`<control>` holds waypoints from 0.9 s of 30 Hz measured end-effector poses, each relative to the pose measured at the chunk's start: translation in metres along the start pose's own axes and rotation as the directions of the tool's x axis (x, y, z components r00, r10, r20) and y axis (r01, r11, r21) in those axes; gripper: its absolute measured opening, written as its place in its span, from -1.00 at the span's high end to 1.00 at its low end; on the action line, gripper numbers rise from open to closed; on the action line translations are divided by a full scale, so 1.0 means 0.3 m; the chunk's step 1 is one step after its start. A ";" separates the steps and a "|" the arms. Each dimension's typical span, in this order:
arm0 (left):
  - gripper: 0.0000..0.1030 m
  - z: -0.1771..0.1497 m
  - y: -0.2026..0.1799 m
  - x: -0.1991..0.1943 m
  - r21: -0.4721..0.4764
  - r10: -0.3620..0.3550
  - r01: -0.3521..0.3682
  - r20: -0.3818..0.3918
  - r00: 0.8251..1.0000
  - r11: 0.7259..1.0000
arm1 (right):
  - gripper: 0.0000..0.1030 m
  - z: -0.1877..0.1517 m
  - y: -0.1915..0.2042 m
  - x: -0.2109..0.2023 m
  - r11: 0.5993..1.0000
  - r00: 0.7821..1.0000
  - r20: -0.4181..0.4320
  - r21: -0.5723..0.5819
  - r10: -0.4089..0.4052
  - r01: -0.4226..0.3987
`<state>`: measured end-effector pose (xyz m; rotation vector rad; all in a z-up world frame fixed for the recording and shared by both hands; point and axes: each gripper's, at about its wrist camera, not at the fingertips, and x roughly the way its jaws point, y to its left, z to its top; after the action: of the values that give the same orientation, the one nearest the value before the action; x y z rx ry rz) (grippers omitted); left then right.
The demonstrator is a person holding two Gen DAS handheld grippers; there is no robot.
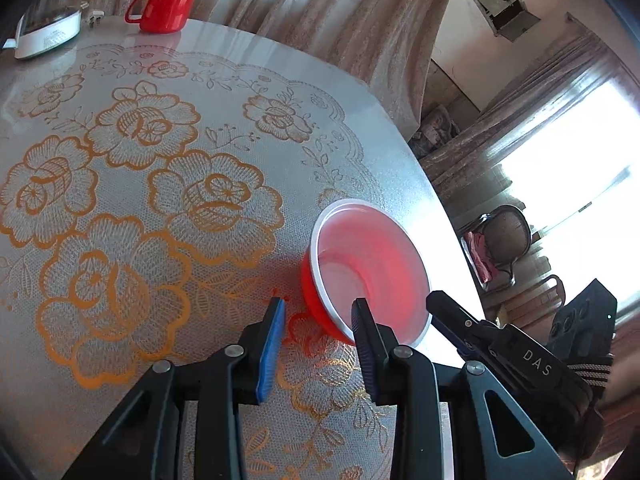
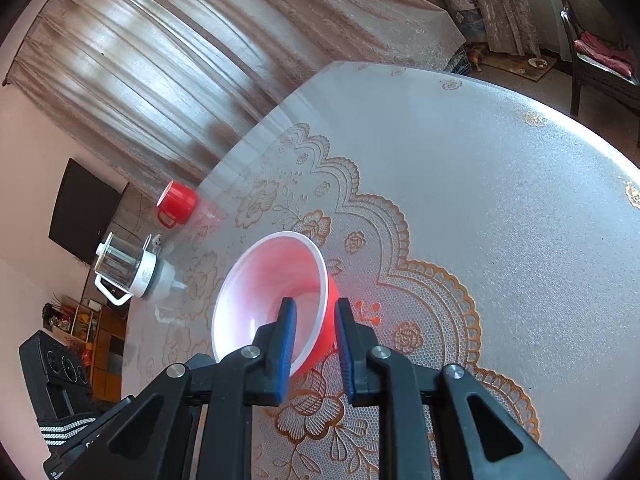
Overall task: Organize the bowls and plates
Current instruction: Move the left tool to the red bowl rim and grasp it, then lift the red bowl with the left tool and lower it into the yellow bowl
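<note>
Only one dish shows: a red bowl [image 1: 360, 276] with a smooth white inside and thin rim, round and flared, at the lower right of the left wrist view, near the counter [image 1: 248, 48] edge. No plates and no stack are visible, so sorting looks barely begun. The left gripper [image 1: 320, 322] is narrowed with the bowl's near wall between its ribbed fingers [image 1: 274, 340], which do not clearly press it. The right gripper [image 2: 316, 328] straddles the rim likewise; whether it pinches I cannot tell. A glossy red mug [image 1: 162, 10] and lace-patterned cloth [image 1: 140, 184] lie beyond.
</note>
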<state>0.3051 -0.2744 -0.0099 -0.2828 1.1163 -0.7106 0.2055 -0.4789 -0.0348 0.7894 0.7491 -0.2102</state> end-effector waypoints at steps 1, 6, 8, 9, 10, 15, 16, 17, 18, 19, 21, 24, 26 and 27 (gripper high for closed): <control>0.56 -0.003 -0.006 0.005 0.005 -0.009 0.009 -0.004 1.000 1.000 | 0.74 -0.002 0.002 0.006 1.000 1.000 -0.005 -0.001 0.000 0.000; 0.69 -0.025 -0.029 -0.013 0.035 -0.024 0.024 0.008 1.000 0.999 | 0.82 -0.017 -0.001 0.012 1.000 1.000 -0.022 0.000 0.008 -0.008; 0.70 -0.033 -0.032 -0.031 0.040 -0.026 0.025 0.016 1.000 0.999 | 0.82 -0.024 -0.005 0.010 1.000 1.000 -0.024 0.000 0.008 -0.008; 0.70 -0.040 -0.033 -0.039 0.039 -0.023 0.023 0.016 1.000 0.999 | 0.82 -0.029 -0.010 0.008 1.000 1.000 -0.027 0.007 0.013 -0.013; 0.70 -0.046 -0.032 -0.044 0.036 -0.022 0.022 0.015 1.000 0.999 | 0.82 -0.034 -0.013 0.005 1.000 0.999 -0.031 0.013 0.021 -0.021; 0.70 -0.099 -0.021 -0.097 0.028 -0.009 0.009 0.020 1.000 1.000 | 0.82 -0.066 -0.011 -0.024 0.999 0.998 -0.041 0.013 0.049 -0.048; 0.70 -0.112 -0.019 -0.109 0.030 -0.002 0.001 0.022 1.000 1.000 | 0.82 -0.075 -0.007 -0.030 0.999 0.998 -0.044 0.008 0.051 -0.051; 0.70 -0.124 -0.018 -0.120 0.033 0.006 -0.007 0.027 1.000 0.999 | 0.82 -0.084 -0.002 -0.036 0.999 0.998 -0.048 0.002 0.051 -0.051; 0.70 -0.137 -0.014 -0.133 0.032 0.008 -0.009 0.027 1.000 0.999 | 0.82 -0.094 0.003 -0.041 0.998 0.997 -0.053 -0.001 0.056 -0.056; 0.70 -0.148 -0.009 -0.145 0.029 0.007 -0.007 0.027 1.000 1.000 | 0.82 -0.104 0.008 -0.047 0.998 0.996 -0.056 -0.004 0.065 -0.065; 0.70 -0.165 0.001 -0.165 0.022 0.011 -0.012 0.033 0.999 1.000 | 0.82 -0.122 0.019 -0.057 0.997 0.996 -0.059 -0.015 0.069 -0.070; 0.71 -0.189 0.016 -0.192 0.012 0.028 -0.028 0.037 0.999 1.000 | 0.82 -0.150 0.037 -0.061 0.997 0.995 -0.073 -0.026 0.072 -0.074; 0.71 -0.206 0.028 -0.214 0.008 0.027 -0.027 0.043 0.999 1.000 | 0.82 -0.170 0.049 -0.061 0.996 0.994 -0.082 -0.030 0.077 -0.079; 0.71 -0.215 0.034 -0.228 0.007 0.029 -0.030 0.047 0.998 1.000 | 0.82 -0.179 0.055 -0.063 0.996 0.993 -0.085 -0.031 0.080 -0.083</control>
<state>0.2344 -0.2137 0.0058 -0.2749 1.0711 -0.6785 0.1705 -0.4312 -0.0376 0.7979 0.7955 -0.0904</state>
